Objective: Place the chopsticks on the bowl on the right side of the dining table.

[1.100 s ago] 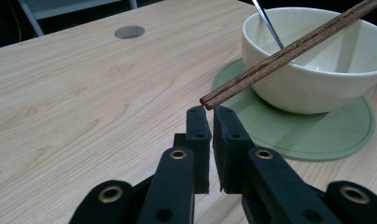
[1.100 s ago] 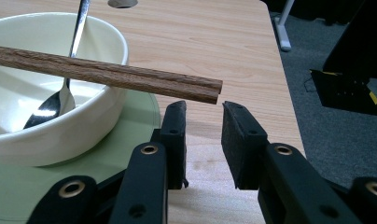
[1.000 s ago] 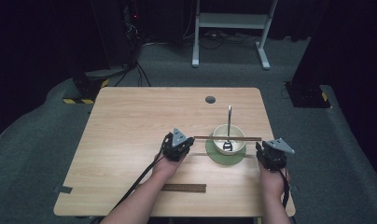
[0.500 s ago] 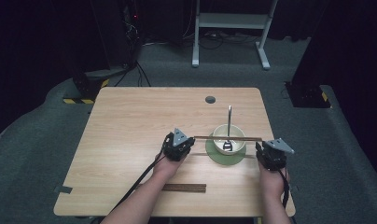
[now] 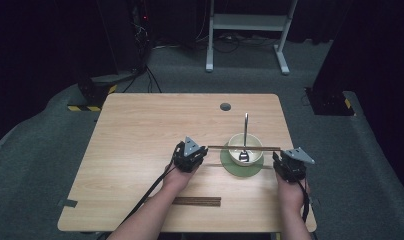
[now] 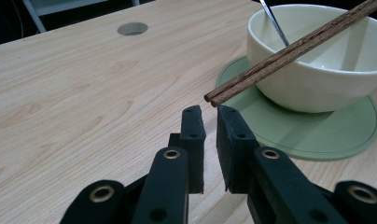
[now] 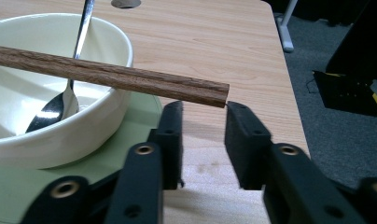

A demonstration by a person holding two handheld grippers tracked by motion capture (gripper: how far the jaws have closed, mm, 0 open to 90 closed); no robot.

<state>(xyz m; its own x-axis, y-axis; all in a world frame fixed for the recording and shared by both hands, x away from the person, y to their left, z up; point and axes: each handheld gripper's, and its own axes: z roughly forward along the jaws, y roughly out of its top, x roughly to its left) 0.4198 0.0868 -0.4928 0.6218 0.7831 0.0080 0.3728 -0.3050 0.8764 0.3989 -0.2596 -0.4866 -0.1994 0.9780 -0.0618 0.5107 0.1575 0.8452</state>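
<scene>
Flanking the bowl (image 5: 245, 150), left tool (image 6: 209, 122) nearly together (empty), right tool (image 7: 203, 119) apart, chopsticks (image 5: 244, 148) resting across the rim

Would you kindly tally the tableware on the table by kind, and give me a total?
Bowl: 1
Spoon: 1
Green coaster: 1
Chopsticks laid across the bowl: 2
Dark wooden strip near the front edge: 1 (too small to tell what it is)
Total: 6
</scene>
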